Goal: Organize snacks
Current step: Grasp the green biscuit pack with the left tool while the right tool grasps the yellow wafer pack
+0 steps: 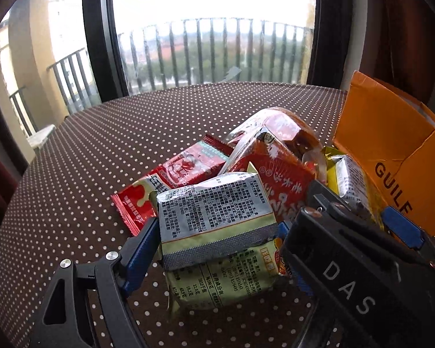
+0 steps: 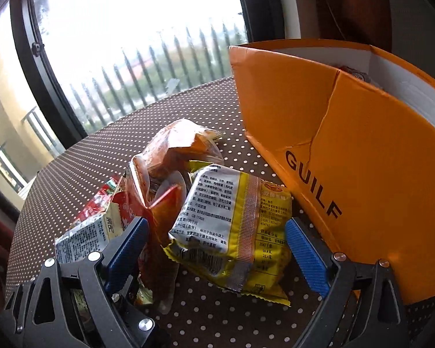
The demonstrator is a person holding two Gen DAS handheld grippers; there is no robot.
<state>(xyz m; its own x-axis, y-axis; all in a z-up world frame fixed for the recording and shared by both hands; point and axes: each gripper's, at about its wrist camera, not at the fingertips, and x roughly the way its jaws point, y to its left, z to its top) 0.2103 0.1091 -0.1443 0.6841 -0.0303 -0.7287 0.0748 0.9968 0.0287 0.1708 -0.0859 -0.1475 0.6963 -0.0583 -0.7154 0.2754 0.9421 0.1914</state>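
right wrist: tongs (image 2: 214, 249) wide, straddling yellow pack (image 2: 232, 232), no pinch
left tongs (image 1: 217, 232): clamping grey pack (image 1: 214, 211)
step: picking
next: close, lift into box (image 2: 362, 156)

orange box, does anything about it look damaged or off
Yes. The orange box has a ragged tear or crease running down its near corner, just above the printed lettering, so that wall looks buckled. The snack packets lie in a loose heap on the dotted tablecloth beside it, not inside.
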